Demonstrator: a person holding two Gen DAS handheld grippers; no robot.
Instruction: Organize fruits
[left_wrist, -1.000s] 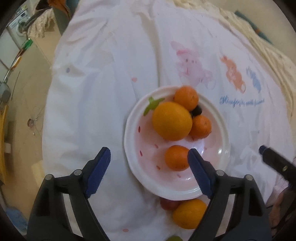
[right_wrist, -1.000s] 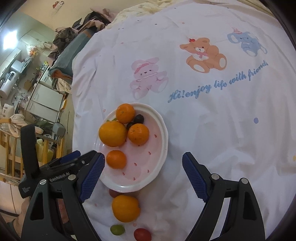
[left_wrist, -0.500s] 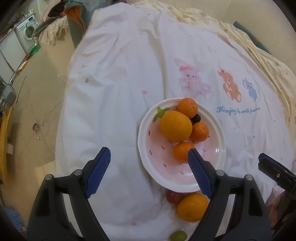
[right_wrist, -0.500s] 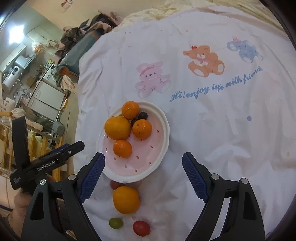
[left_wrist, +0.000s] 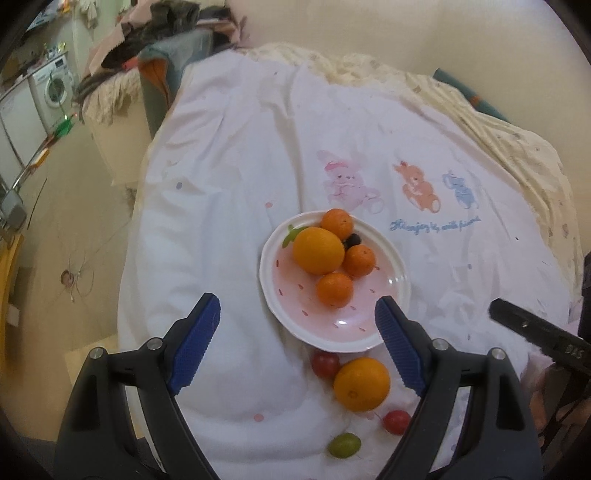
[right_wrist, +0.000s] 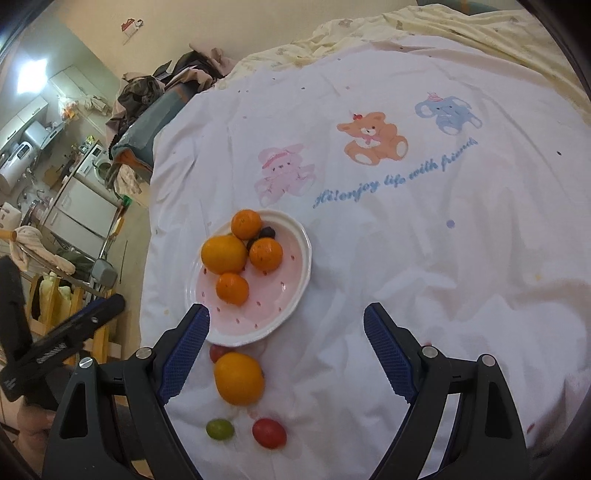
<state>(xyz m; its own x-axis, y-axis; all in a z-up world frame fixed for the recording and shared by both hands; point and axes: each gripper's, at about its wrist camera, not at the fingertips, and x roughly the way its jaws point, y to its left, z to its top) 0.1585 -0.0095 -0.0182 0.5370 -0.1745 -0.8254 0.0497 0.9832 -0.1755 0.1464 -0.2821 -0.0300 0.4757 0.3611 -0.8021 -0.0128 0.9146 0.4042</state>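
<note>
A white and pink plate (left_wrist: 391, 295) (right_wrist: 291, 295) on the white quilt holds a big orange (left_wrist: 318, 250) (right_wrist: 224, 254), three small tangerines and a dark grape (left_wrist: 352, 240). In front of the plate lie a loose orange (left_wrist: 362, 384) (right_wrist: 239, 378), two red cherry tomatoes (left_wrist: 325, 363) (left_wrist: 396, 421) and a green one (left_wrist: 344, 445) (right_wrist: 219, 429). My left gripper (left_wrist: 297, 345) is open and empty, raised above the plate's near rim. My right gripper (right_wrist: 284, 349) is open and empty, above the quilt to the right of the plate.
The quilt (right_wrist: 424, 229) has printed cartoon animals and blue lettering. Its left edge drops to the floor (left_wrist: 55, 229). Clothes are piled on furniture (left_wrist: 166, 51) beyond the far left corner, next to a washing machine (left_wrist: 55, 83). A cream blanket (left_wrist: 480, 122) lies at the far right.
Both grippers have pulled back and up from the plate, so it looks smaller and farther. The loose fruit in front of the plate has come into fuller view. Both stay open.
</note>
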